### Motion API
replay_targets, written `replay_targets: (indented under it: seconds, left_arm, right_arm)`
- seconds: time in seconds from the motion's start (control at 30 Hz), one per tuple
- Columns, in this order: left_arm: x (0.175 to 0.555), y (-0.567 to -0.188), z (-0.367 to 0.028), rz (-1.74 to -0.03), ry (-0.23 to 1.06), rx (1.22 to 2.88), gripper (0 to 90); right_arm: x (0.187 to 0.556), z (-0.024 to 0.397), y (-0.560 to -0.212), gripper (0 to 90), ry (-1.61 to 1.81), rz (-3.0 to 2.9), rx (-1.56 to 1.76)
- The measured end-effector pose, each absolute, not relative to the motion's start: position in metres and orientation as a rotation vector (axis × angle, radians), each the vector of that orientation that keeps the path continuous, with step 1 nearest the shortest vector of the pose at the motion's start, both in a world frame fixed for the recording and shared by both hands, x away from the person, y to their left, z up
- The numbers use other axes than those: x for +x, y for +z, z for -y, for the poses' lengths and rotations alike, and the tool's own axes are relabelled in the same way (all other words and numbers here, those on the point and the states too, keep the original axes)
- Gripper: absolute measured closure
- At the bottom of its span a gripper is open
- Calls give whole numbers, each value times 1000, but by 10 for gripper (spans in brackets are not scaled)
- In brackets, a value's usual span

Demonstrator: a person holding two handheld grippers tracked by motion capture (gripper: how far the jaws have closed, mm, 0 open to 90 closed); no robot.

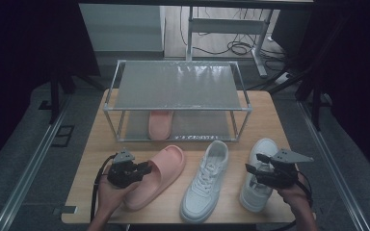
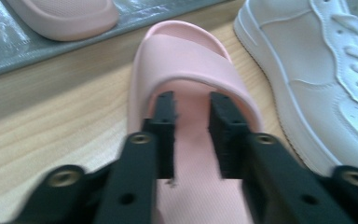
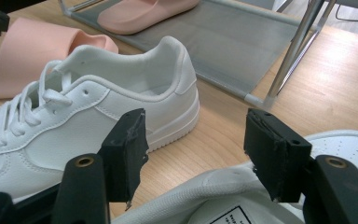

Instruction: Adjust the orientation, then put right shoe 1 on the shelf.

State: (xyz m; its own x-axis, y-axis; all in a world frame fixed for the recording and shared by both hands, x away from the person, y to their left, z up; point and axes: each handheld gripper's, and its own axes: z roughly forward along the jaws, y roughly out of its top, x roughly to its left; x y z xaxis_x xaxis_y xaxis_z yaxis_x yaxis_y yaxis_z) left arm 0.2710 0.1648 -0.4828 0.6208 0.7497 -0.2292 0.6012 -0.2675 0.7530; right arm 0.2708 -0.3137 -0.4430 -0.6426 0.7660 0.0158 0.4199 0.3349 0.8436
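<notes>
On the wooden table (image 1: 91,159) lie three shoes in front of a metal shoe rack (image 1: 176,94): a pink slide sandal (image 1: 156,175) at the left, a white sneaker (image 1: 206,180) in the middle and a second white sneaker (image 1: 256,185) at the right. Another pink slide sandal (image 1: 160,124) rests on the lower shelf of the rack.

The left gripper (image 2: 191,121) is over the footbed of the pink slide sandal on the table, pointing toward its strap. Its jaws stand a little apart with only a narrow gap between them, and nothing is clamped there; the pads do not press on the sandal.

The right gripper (image 3: 193,140) hovers above the heel opening of the right sneaker. Its jaws are wide apart and hold nothing. The middle sneaker lies just beside it, on the wood.
</notes>
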Motion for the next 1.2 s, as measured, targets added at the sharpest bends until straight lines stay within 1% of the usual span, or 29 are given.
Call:
replay_targets:
  seconds: [0.03, 0.07, 0.1, 0.13, 0.2, 0.23, 0.33, 0.47, 0.67, 0.93, 1.2]
  left_arm:
    - [268, -482, -165, -1063, 212, 1972, 706]
    - [265, -481, -166, -1060, 214, 1972, 652]
    - [262, -481, -166, -1059, 217, 1974, 652]
    - [257, -481, -166, -1058, 218, 1980, 609]
    - [254, -481, -165, -1058, 217, 1981, 570]
    - [252, -481, -164, -1062, 214, 1983, 570]
    - [247, -483, -161, -1058, 200, 1991, 527]
    - [242, -486, -149, -1032, 168, 2024, 523]
    - [245, -491, -134, -1022, 139, 2063, 518]
    - [252, -496, -122, -1027, 138, 2092, 521]
    - [260, -501, -111, -1035, 150, 2109, 553]
  right_arm:
    - [271, 314, -443, 396, 1229, -2220, 1047]
    - [270, 314, -442, 395, 1236, -2215, 1047]
    - [270, 314, -442, 395, 1236, -2215, 1047]
    - [270, 315, -441, 395, 1236, -2211, 1046]
    - [270, 315, -441, 395, 1241, -2208, 1047]
    - [270, 315, -441, 395, 1241, -2208, 1047]
    - [270, 315, -441, 396, 1239, -2210, 1048]
    - [270, 315, -442, 396, 1234, -2212, 1050]
    - [269, 313, -441, 395, 1235, -2218, 1041]
    - [269, 315, -440, 395, 1237, -2211, 1044]
    - [269, 314, -441, 395, 1238, -2213, 1043]
